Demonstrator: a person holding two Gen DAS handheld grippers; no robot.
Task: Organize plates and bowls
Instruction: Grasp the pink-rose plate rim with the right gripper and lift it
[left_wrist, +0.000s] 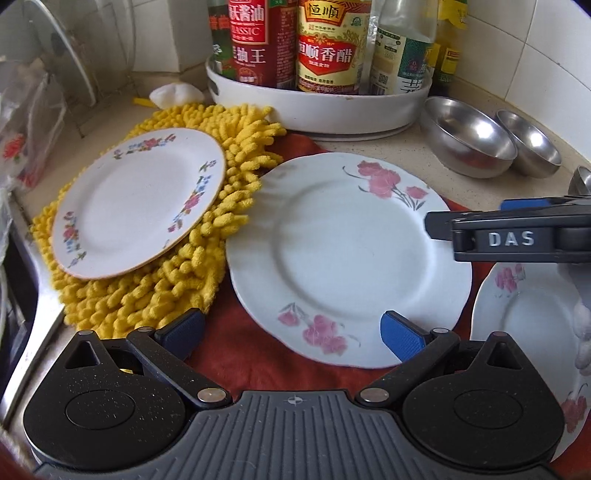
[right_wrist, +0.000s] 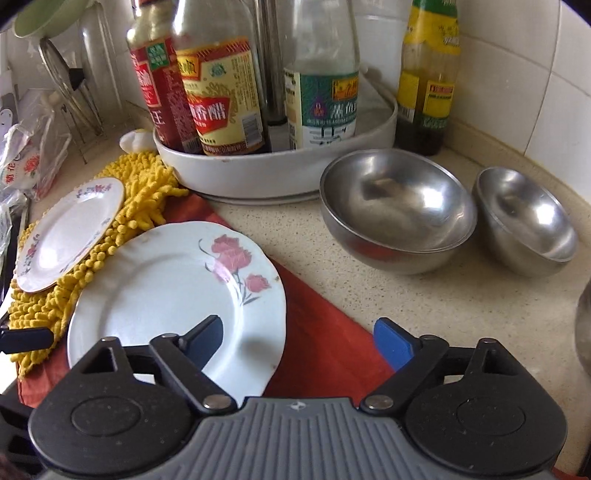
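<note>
1. Jaws of both the left gripper (left_wrist: 295, 332) and the right gripper (right_wrist: 295, 341) stand apart, empty.
2. Nothing looks stacked yet: the pink-flowered plate (left_wrist: 347, 258) lies just ahead, the small floral plate (left_wrist: 138, 201) farther left.
3. Beyond them, right, two steel bowls (right_wrist: 397, 208) sit separately, unnested.

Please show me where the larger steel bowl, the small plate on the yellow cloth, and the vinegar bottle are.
larger steel bowl (right_wrist: 397, 206): right wrist view, inner bottom.
small plate (left_wrist: 140, 201): left wrist view, flat centre.
vinegar bottle (left_wrist: 330, 48): left wrist view, front label.
</note>
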